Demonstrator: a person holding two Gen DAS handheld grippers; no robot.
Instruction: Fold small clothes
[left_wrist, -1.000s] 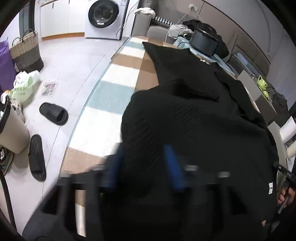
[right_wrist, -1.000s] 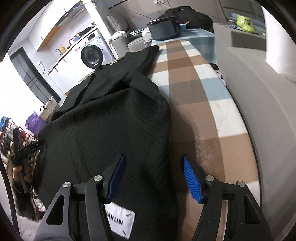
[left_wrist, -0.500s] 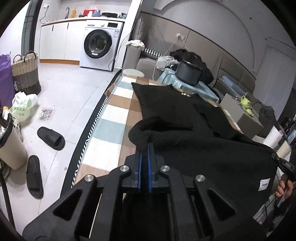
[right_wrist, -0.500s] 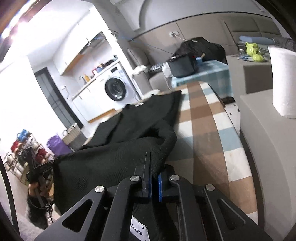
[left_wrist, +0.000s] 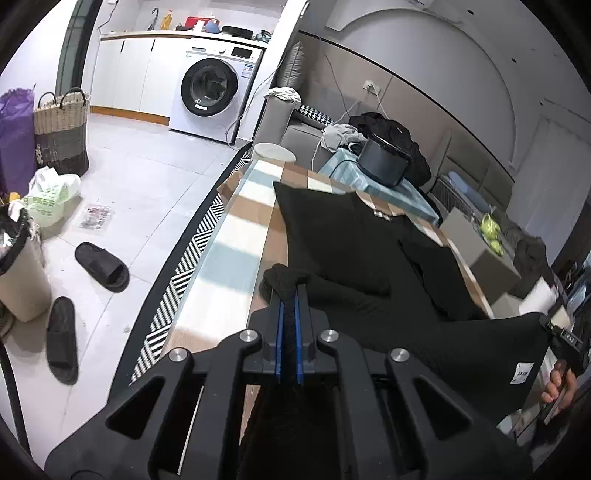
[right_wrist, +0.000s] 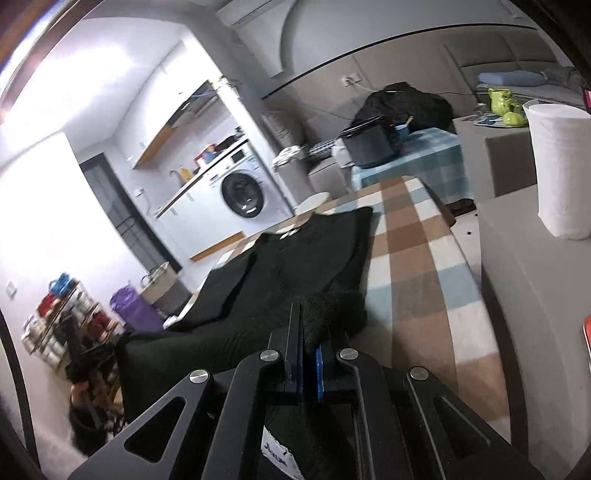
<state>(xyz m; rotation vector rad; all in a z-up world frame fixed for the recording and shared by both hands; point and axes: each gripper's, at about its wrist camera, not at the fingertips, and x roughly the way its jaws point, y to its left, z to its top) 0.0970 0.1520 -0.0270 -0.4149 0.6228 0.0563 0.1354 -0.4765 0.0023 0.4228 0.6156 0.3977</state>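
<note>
A black knitted garment (left_wrist: 354, 236) lies along a checked table (left_wrist: 236, 251), its far part flat and its near hem lifted. My left gripper (left_wrist: 290, 306) is shut on one near corner of the garment. My right gripper (right_wrist: 310, 332) is shut on the other near corner, where the same garment (right_wrist: 295, 273) bunches between the blue pads. The hem hangs taut between the two grippers above the table's near end. A white label (left_wrist: 522, 371) shows near the right-hand corner.
The checked table (right_wrist: 417, 266) has a grey sofa arm (right_wrist: 524, 280) with a white paper roll (right_wrist: 561, 170) to its right. A black pot (left_wrist: 384, 162) stands beyond the far end. Slippers (left_wrist: 101, 266), a bin (left_wrist: 18, 266) and a basket (left_wrist: 61, 129) are on the floor at left.
Both grippers went from open over the near hem to shut on its corners, then lifted it up off the table and raised the hem between them.
</note>
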